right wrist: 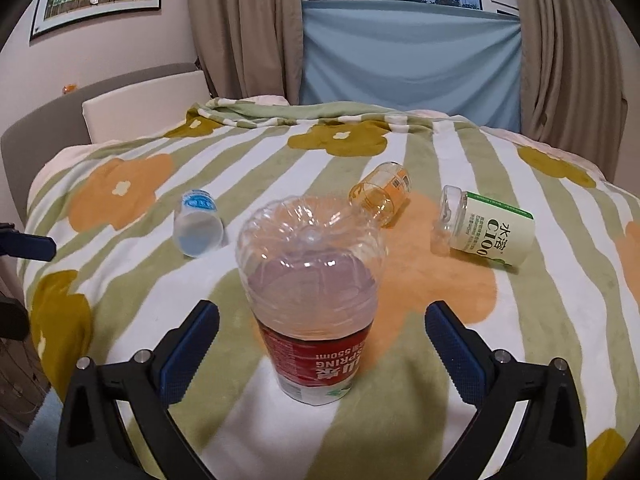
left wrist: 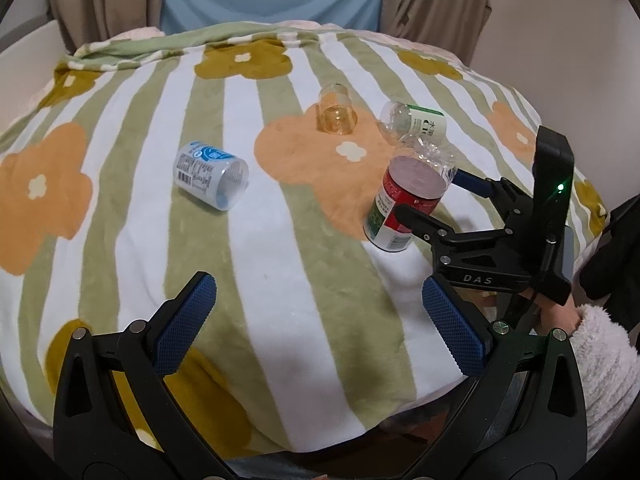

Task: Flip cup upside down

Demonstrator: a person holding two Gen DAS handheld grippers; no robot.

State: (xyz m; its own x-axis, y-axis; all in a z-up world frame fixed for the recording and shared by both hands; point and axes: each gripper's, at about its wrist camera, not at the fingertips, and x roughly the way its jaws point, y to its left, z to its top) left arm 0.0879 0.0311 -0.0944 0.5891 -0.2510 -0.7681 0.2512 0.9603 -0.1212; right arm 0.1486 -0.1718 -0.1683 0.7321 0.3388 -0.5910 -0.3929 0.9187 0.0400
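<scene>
A clear cut-bottle cup with a red label (right wrist: 316, 312) stands mouth down on the blanket, its ribbed base on top and its print inverted. My right gripper (right wrist: 322, 308) is open with a finger on either side of the cup and a gap on both sides. In the left wrist view the same cup (left wrist: 400, 200) leans slightly between the right gripper's (left wrist: 430, 194) fingers. My left gripper (left wrist: 320, 308) is open over bare blanket near the front edge, with nothing between its fingers.
Three other cut-bottle cups lie on their sides: a blue-label one (left wrist: 212, 176) at the left, an amber one (left wrist: 336, 110) farther back, and a white and green one (left wrist: 416, 122) at the right. A striped flowered blanket (left wrist: 280, 280) covers the bed. A fluffy sleeve (left wrist: 600, 352) holds the right gripper.
</scene>
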